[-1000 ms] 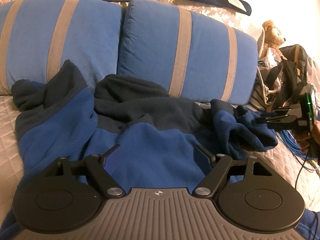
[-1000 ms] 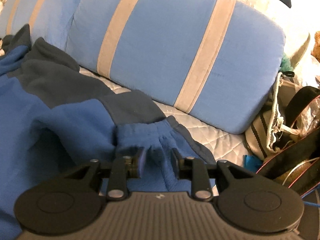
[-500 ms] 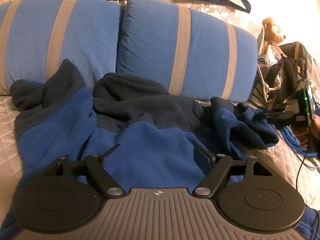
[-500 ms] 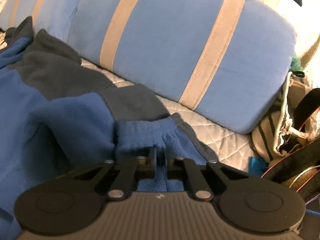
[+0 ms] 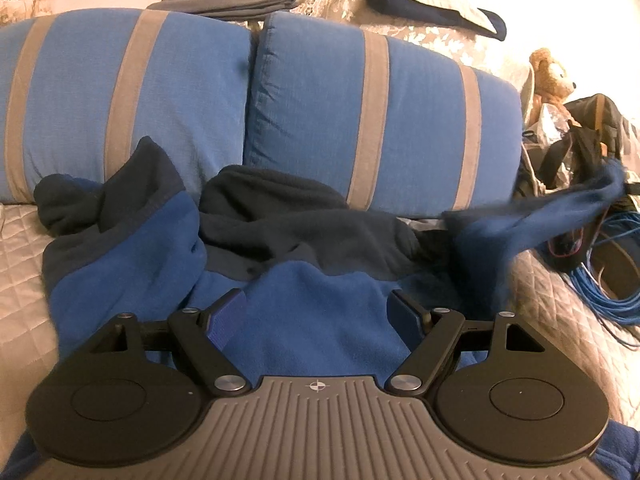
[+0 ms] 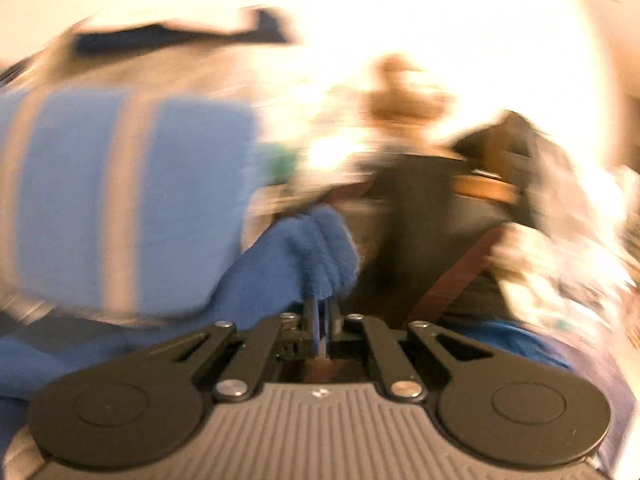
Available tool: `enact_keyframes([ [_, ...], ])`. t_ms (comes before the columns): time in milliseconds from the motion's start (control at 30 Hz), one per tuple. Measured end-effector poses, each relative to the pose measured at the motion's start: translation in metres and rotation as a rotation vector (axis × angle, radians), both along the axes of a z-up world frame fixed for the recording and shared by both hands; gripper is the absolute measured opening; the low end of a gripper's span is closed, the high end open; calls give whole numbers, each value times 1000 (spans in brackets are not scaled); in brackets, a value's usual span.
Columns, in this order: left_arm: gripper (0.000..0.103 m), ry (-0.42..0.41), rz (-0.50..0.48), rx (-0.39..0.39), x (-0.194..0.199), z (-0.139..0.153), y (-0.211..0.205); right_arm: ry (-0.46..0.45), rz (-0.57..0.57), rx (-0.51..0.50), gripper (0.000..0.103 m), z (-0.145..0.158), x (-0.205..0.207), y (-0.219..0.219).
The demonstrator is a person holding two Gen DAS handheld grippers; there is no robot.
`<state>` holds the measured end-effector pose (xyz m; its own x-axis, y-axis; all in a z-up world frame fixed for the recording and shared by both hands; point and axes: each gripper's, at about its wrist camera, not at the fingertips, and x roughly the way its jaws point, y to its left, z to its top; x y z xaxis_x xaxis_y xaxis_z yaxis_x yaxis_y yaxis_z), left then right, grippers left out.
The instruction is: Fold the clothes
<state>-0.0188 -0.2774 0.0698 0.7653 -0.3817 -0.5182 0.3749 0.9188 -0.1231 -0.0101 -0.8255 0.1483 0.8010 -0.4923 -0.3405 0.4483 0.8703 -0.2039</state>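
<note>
No words or labels to read anywhere, only a small cross mark on the grey gripper body.

Biggest of all, a quilted bed cover (image 5: pixel 24 240), pale and bare at the far left and again at the right beside the cables. Along the back, two blue pillows with tan stripes, left pillow (image 5: pixel 120 100) and right pillow (image 5: pixel 380 120), side by side and touching. Sharp in the left view, smeared in the right view.

Spread out in front of the pillows, a blue and dark navy fleece top (image 5: pixel 312 312), crumpled, with its near edge hidden under the left gripper (image 5: pixel 318 312). Fingers wide apart there, just over the blue cloth, pinching nothing.

At the right side, one sleeve (image 5: pixel 560 216) lifted off the bed and stretched out toward the bed's right edge, blurry. Sleeve end (image 6: pixel 316 252) bunched and pinched tight in the right gripper (image 6: pixel 322 312), fingers squeezed close together on it.

Past the right edge of the bed, a dark bag (image 5: pixel 592 132), a coil of blue cable (image 5: pixel 608 280) and a teddy bear (image 5: pixel 550 76), crowded together. Very blurry in the right view, hard to make out.

Behind the pillows, folded grey cloth (image 5: pixel 228 2) and a dark garment (image 5: pixel 408 4), partly cut off by the pillow tops.
</note>
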Motion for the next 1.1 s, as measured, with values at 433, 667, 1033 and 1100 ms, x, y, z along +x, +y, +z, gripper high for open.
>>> enact_keyframes([
  [433, 78, 2, 0, 12, 0, 0, 0, 40, -465, 317, 1, -82, -106, -95],
  [667, 78, 8, -2, 20, 2, -2, 0, 69, -493, 294, 1, -91, -108, -89],
  [1033, 78, 9, -10, 23, 2, -2, -1, 101, -413, 217, 39, -94, -116, -72],
  [1100, 78, 7, -12, 23, 1, -2, -1, 92, -386, 183, 45, -91, -119, -67],
])
